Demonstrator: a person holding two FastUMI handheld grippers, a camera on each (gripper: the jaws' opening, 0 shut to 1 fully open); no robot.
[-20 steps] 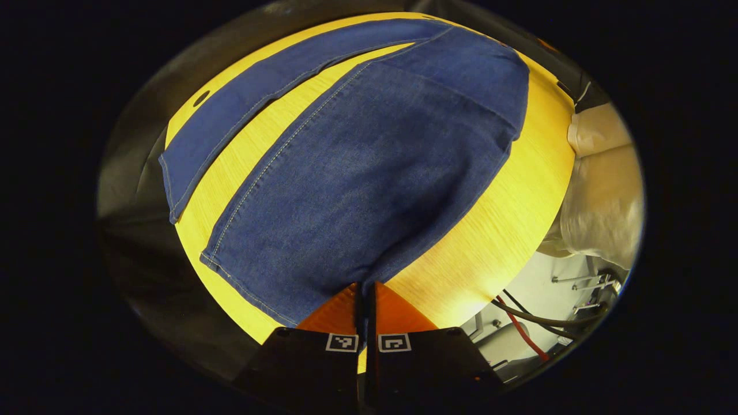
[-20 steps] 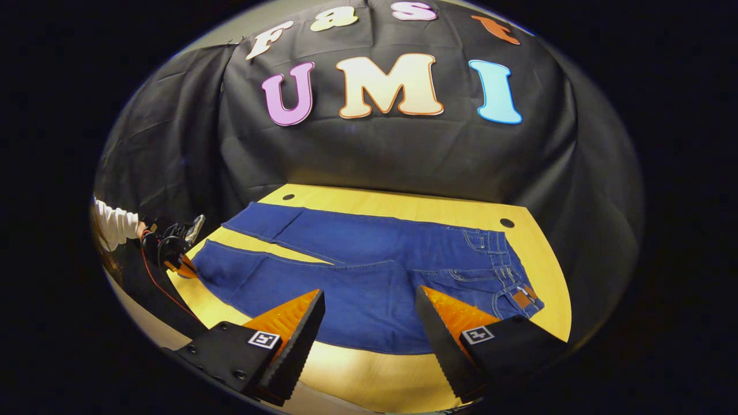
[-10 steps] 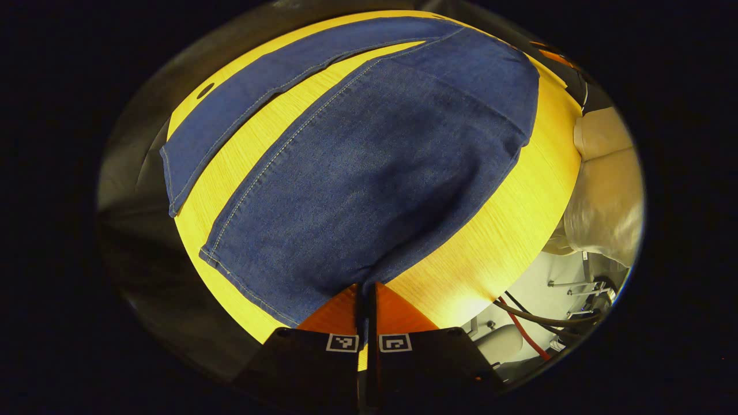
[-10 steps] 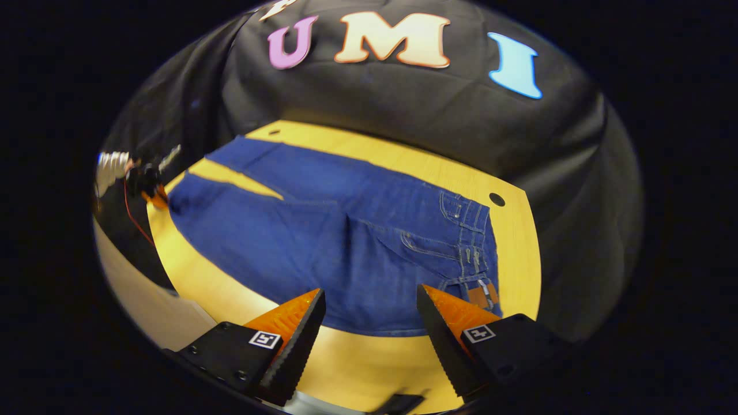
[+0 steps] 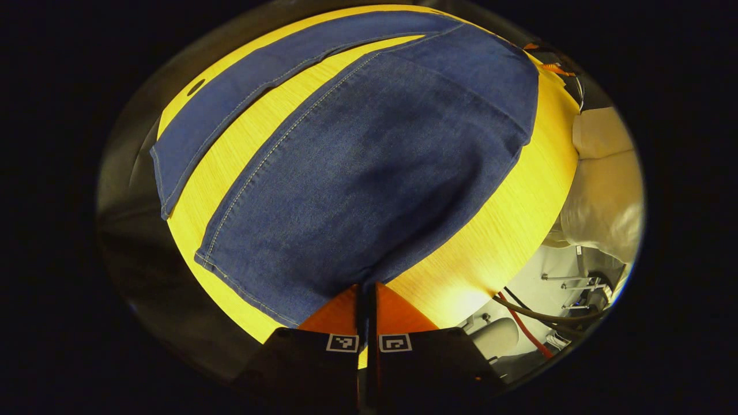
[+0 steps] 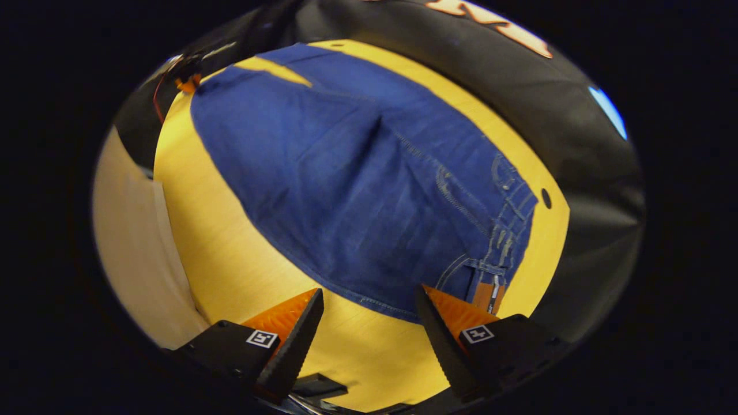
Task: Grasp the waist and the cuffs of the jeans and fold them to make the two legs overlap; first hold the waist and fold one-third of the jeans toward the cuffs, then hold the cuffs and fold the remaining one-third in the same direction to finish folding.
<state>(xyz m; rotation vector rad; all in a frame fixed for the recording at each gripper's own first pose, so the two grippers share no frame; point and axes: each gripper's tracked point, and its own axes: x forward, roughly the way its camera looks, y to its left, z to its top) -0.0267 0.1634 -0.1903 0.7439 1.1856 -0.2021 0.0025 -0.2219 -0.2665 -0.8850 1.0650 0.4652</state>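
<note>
With my left gripper (image 5: pixel 365 291) still clamped on the near cuff, I have swung my spread-fingered right gripper (image 6: pixel 369 323) down toward the waist (image 6: pixel 501 242) of the jeans (image 6: pixel 357 184) lying flat on the table (image 6: pixel 230 271), so that grasp comes next.

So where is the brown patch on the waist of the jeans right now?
In the right gripper view the brown patch sits low and right on the waist of the jeans, just above the right gripper's open right finger, near the yellow table's edge.
</note>
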